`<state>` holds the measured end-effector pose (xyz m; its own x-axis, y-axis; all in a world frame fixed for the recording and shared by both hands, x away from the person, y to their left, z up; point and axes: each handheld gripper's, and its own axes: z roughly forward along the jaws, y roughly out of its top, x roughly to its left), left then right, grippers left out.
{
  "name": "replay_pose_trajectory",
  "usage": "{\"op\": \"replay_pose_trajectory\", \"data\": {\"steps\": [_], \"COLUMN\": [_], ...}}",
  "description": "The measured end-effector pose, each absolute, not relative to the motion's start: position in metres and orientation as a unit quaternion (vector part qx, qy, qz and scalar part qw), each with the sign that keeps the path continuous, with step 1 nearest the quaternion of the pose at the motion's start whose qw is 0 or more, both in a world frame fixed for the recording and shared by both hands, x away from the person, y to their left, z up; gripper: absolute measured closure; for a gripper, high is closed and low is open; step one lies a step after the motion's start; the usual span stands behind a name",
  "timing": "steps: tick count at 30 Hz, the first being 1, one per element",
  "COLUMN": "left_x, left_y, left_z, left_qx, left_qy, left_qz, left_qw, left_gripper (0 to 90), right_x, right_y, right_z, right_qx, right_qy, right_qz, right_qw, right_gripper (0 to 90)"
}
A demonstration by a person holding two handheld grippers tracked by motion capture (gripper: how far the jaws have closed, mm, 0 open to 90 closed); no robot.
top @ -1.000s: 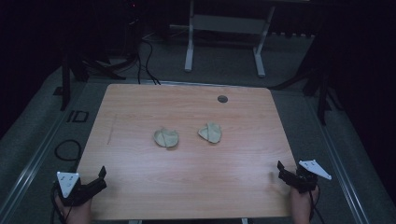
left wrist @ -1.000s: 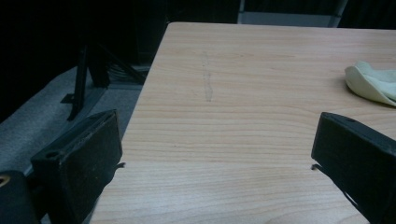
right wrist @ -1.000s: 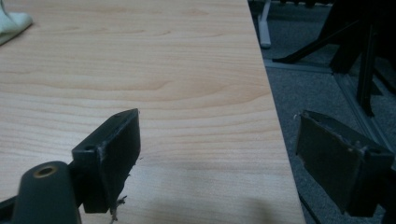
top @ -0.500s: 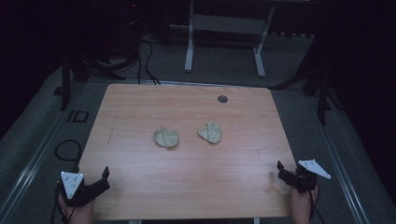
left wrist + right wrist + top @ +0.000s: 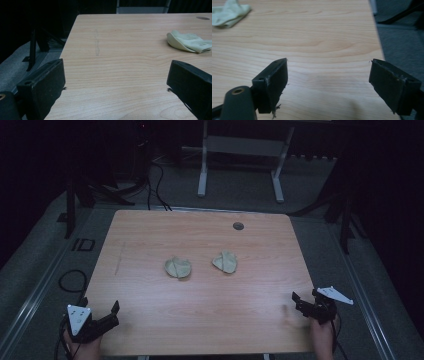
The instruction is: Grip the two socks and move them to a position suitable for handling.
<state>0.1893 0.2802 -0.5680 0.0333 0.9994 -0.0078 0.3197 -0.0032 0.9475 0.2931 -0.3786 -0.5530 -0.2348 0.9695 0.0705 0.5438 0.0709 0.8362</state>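
Two pale, crumpled cloths lie near the middle of a light wooden table (image 5: 150,245), side by side but apart. From the high view, the left cloth (image 5: 178,267) sits just left of the centre and the right cloth (image 5: 225,262) a little right of it and slightly farther from the person. Both rest flat on the wood, with nothing touching them.

At the near left corner of the table, the left gripper (image 5: 98,318) is held by a hand coming in from the bottom edge. Its two black jaws stand wide apart and hold nothing. In the left gripper view, bare wood grain shows between the jaws, and the left cloth (image 5: 188,41) lies well beyond them, toward the upper right of that view.

At the near right edge of the table, the right gripper (image 5: 304,301) is held by the other hand, with a white three-cornered plate on top. Its jaws are also spread wide and hold nothing. In the right gripper view, bare table shows between them, and the right cloth (image 5: 229,13) lies far off at the upper left corner.

Both grippers are well apart from the cloths. A small dark round grommet (image 5: 238,225) is set into the far side of the table. Beyond the table, the floor is dark, with cables and a metal stand (image 5: 240,150).
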Motion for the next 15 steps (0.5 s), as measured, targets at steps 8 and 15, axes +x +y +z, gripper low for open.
{"op": "replay_pose_trajectory", "data": {"steps": [8, 15], "left_x": [0.192, 0.191], "left_y": [0.274, 0.273], "left_z": [-0.569, -0.569], "left_qx": [0.593, 0.594], "left_qy": [0.562, 0.562], "left_qz": [0.388, 0.384], "left_qw": [0.426, 0.429], "left_gripper": [2.0, 2.0], "right_x": [0.302, 0.315], "right_y": [-0.359, -0.332], "right_z": [-0.540, -0.531], "right_qx": [0.535, 0.510], "right_qy": [0.700, 0.723], "right_qz": [0.400, 0.413], "right_qw": [0.253, 0.215], "right_gripper": [13.4, 13.2]}}
